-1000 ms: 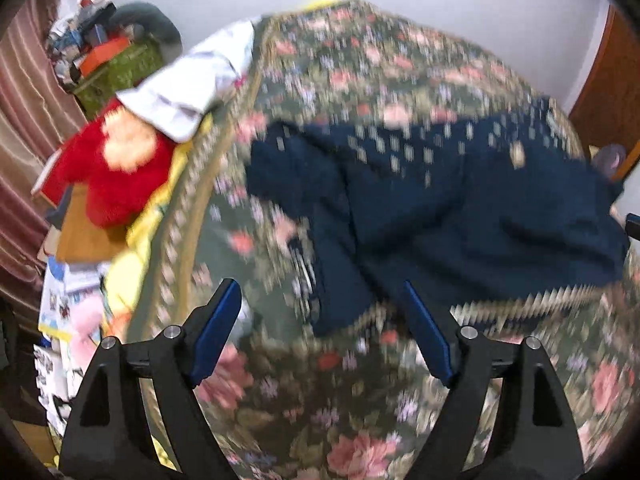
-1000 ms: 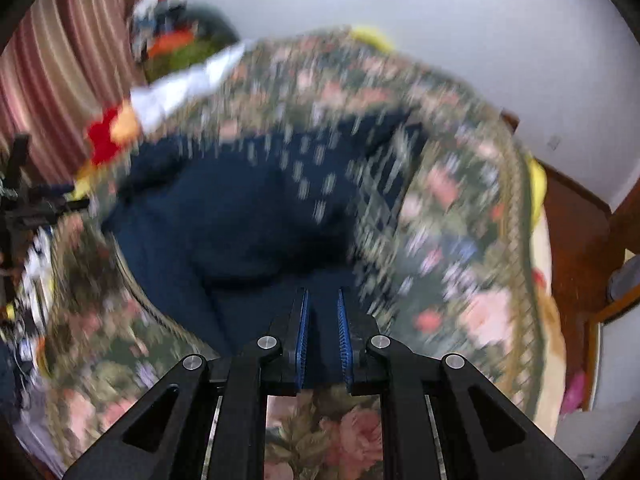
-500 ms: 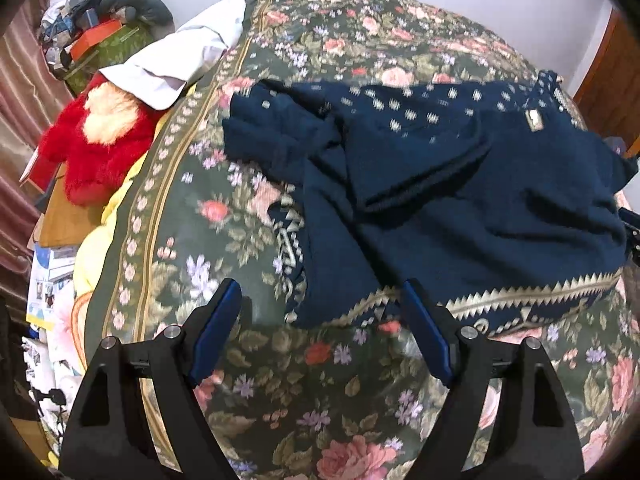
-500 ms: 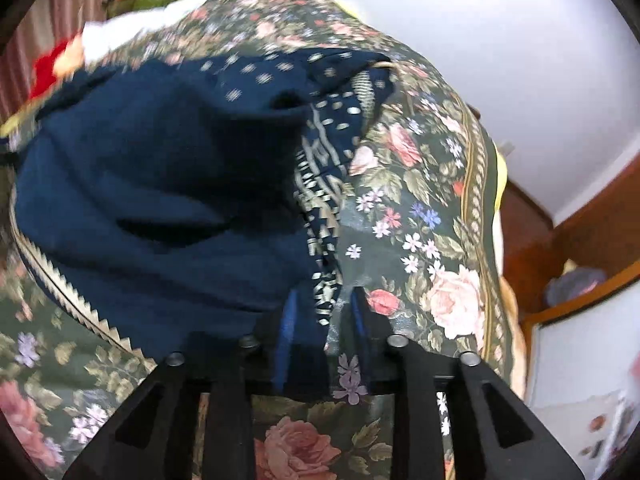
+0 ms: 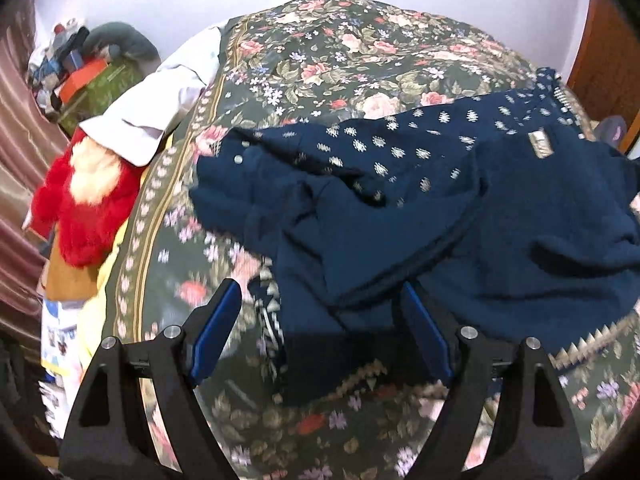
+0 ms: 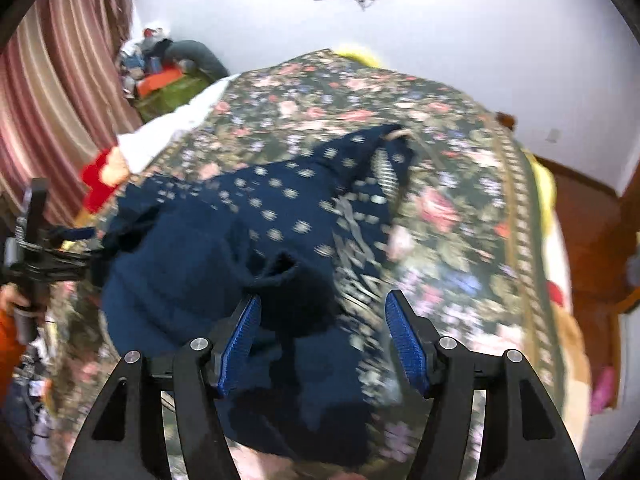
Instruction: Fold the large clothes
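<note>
A large navy garment (image 5: 420, 216) with small pale motifs and a gold zigzag hem lies rumpled on the floral bedspread (image 5: 340, 52). My left gripper (image 5: 320, 320) is open, its blue pads either side of the garment's near left hem. In the right wrist view the same garment (image 6: 240, 248) spreads across the bed with a fold humped up in front. My right gripper (image 6: 320, 328) is open over the garment's near edge, holding nothing. The left gripper also shows at the far left of the right wrist view (image 6: 52, 248).
A red plush toy (image 5: 88, 208) and a white cloth (image 5: 160, 104) lie along the bed's left edge. Boxes and clutter (image 5: 88, 76) stand by the striped curtain (image 6: 52, 92). A wooden door (image 5: 608, 52) is at the right. The bed's right edge (image 6: 532, 208) drops to a wooden floor.
My right gripper was shut on the garment's edge and has opened, letting it go, and pulled back. My left gripper stayed open and moved in over the near hem.
</note>
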The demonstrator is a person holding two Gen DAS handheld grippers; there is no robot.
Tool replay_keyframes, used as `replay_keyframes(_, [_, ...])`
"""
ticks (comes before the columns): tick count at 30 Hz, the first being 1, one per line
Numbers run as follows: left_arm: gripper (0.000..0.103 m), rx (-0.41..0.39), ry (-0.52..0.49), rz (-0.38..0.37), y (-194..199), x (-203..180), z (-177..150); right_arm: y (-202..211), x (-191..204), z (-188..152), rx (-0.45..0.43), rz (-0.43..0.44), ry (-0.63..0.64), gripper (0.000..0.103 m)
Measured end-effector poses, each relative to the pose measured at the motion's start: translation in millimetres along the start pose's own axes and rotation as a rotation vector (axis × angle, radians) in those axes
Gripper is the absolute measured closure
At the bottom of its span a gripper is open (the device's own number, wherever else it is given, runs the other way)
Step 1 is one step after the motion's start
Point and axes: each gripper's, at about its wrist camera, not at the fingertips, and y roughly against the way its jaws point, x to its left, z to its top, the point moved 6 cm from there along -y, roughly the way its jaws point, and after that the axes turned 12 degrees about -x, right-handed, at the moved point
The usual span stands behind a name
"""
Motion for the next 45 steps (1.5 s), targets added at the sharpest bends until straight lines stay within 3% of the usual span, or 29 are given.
replay_keyframes(4, [0.023, -0.036, -0.039, 0.043, -13, -4, 13, -30, 11, 2, 0.032, 0.002, 0.017, 0.041])
replay_keyframes(6, [0.033, -0.060, -0.047, 0.034, -16, -8, 19, -40, 12, 4, 0.026, 0.013, 0.004, 0.042])
replay_keyframes(7, [0.042, -0.066, -0.054, 0.025, -18, -11, 21, -44, 13, 6, 0.019, 0.026, -0.018, 0.044])
replay_keyframes(9, [0.060, -0.060, -0.071, -0.001, -25, -19, 25, -47, 14, 6, 0.015, 0.058, -0.055, 0.062])
replay_keyframes(11, [0.094, -0.049, -0.073, -0.027, -30, -25, 27, -52, 17, 5, 0.026, 0.068, -0.071, 0.075])
replay_keyframes(12, [0.100, -0.051, -0.066, -0.026, -31, -25, 29, -53, 18, 5, 0.022, 0.062, -0.071, 0.083])
replay_keyframes(18, [0.100, -0.149, 0.085, -0.051, -4, -2, 56, -28, 30, 24, -0.091, 0.017, 0.016, 0.090])
replay_keyframes(23, [0.100, -0.183, 0.127, -0.050, 14, 19, 80, -9, 32, 60, -0.153, 0.006, 0.031, 0.090])
replay_keyframes(30, [0.100, -0.244, 0.251, -0.036, 24, 49, 110, -20, 20, 110, -0.217, -0.099, 0.051, 0.091])
replay_keyframes(35, [0.100, -0.154, 0.277, 0.013, -28, 64, 109, -68, 0, 122, -0.167, -0.186, 0.058, 0.093])
replay_keyframes(40, [0.100, -0.044, 0.266, 0.038, -89, 65, 95, -136, -23, 106, -0.049, -0.253, 0.050, 0.094])
replay_keyframes(45, [0.096, 0.013, 0.201, 0.068, -120, 61, 86, -148, -34, 94, -0.051, -0.285, 0.093, 0.093])
